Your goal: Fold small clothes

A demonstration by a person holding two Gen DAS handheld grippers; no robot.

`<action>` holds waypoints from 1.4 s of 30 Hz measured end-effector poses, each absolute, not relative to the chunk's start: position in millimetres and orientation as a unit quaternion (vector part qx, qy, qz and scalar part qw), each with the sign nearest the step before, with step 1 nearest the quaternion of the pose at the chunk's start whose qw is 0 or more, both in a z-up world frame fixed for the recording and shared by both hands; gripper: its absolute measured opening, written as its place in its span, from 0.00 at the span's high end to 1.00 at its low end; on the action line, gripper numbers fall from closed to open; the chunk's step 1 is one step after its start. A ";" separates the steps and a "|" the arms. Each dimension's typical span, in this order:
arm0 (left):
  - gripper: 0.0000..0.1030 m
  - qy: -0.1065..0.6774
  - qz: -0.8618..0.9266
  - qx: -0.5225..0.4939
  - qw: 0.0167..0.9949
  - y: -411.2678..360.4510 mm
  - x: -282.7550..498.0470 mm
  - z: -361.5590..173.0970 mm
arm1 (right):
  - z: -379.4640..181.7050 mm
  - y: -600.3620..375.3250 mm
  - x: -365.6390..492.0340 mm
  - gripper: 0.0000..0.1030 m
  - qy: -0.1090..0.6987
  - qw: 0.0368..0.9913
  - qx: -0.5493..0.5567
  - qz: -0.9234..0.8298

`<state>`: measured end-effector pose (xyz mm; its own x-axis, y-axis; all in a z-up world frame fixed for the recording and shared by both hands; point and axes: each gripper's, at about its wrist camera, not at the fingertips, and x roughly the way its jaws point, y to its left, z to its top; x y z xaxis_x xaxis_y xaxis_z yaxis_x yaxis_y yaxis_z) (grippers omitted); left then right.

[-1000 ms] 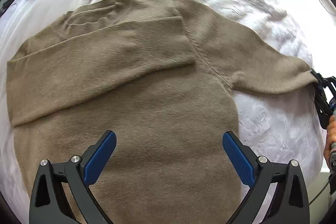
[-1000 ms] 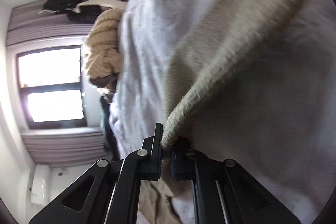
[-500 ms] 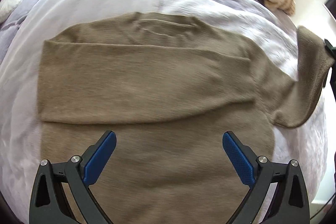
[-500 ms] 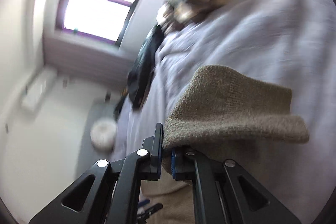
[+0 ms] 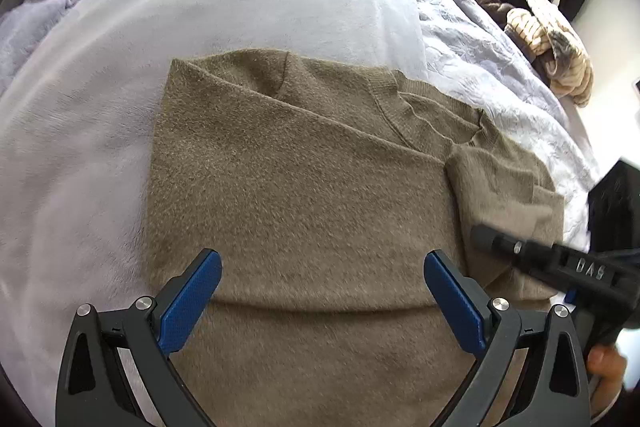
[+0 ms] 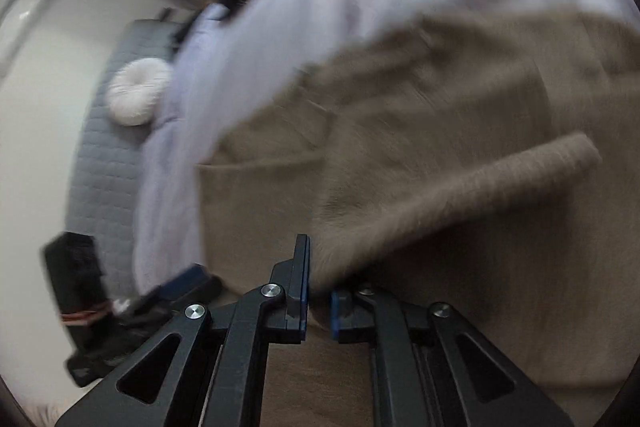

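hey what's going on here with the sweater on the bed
A person is folding a brown sweater laid flat on a bed, holding a tool in each hand. The right tool has brought one sleeve across the sweater's body and its jaws are opening, the sleeve end between them. The left tool hovers wide open over the lower part, holding nothing.

Tan sweater (image 5: 304, 187) (sleeves folded in)

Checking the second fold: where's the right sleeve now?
In the left wrist view the right sleeve lies folded over the sweater body's right edge, beside the right gripper.
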<state>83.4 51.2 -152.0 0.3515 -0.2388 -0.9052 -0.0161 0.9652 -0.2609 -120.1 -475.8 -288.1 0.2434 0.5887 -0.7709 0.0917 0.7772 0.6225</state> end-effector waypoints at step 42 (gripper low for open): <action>0.35 0.630 -0.199 -0.262 0.703 82.5 101.6 -191.8 | -270.0 -546.7 -193.2 0.45 0.522 0.718 0.460 -0.006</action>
<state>101.6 82.5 -191.8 0.1260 -0.6099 -0.7824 -0.0503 0.7837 -0.6190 -193.2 -546.7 -270.0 0.4549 0.4712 -0.7557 0.4889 0.5771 0.6542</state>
